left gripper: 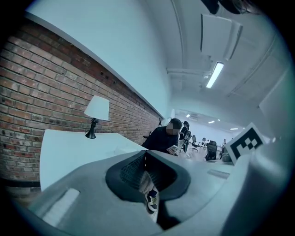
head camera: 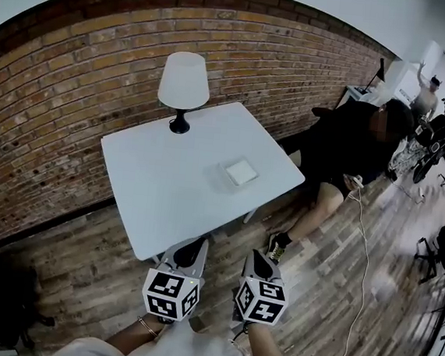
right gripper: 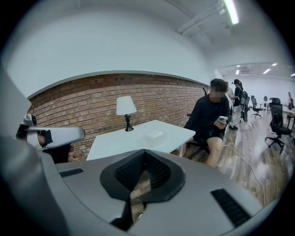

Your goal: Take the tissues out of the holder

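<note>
Approach phase: left tongs [head camera: 192, 253] and right tongs [head camera: 258, 261] both clenched, empty, short of counter [head camera: 159, 183]. Next: reach tissue holder [head camera: 239, 171], open up.

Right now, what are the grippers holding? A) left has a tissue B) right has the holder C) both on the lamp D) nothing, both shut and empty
D: the left gripper and right gripper show jaws together with nothing between them, and the tissues lie in the holder on the table, away from both.
</note>
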Available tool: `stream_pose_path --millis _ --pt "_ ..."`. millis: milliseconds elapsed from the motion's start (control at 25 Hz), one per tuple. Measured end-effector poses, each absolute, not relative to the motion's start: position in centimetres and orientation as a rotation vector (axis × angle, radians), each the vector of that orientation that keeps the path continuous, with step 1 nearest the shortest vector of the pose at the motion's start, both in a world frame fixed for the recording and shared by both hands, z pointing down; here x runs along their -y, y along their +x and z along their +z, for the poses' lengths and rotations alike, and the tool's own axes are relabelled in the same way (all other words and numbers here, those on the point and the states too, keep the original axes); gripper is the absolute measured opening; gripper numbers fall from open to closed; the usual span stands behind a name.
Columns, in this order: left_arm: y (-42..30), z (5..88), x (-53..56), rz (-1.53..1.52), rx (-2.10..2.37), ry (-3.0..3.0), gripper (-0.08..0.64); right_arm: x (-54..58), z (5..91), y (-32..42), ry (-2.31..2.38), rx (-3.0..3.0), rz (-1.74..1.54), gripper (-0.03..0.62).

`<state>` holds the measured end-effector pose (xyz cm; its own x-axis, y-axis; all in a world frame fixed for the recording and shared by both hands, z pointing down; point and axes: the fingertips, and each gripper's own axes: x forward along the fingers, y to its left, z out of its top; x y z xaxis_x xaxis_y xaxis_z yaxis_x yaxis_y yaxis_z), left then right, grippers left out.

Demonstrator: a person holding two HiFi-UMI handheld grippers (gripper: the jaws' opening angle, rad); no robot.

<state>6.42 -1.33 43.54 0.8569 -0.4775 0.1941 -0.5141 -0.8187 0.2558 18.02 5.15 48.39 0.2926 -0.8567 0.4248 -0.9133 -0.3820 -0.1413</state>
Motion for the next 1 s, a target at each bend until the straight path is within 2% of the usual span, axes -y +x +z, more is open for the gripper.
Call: stream_pose_path --millis 1000 --pt "13.7 42.4 15.5 0.197 0.731 2.749 0.008 9.8 46.4 24.5 2.437 1.756 0.671 0.007"
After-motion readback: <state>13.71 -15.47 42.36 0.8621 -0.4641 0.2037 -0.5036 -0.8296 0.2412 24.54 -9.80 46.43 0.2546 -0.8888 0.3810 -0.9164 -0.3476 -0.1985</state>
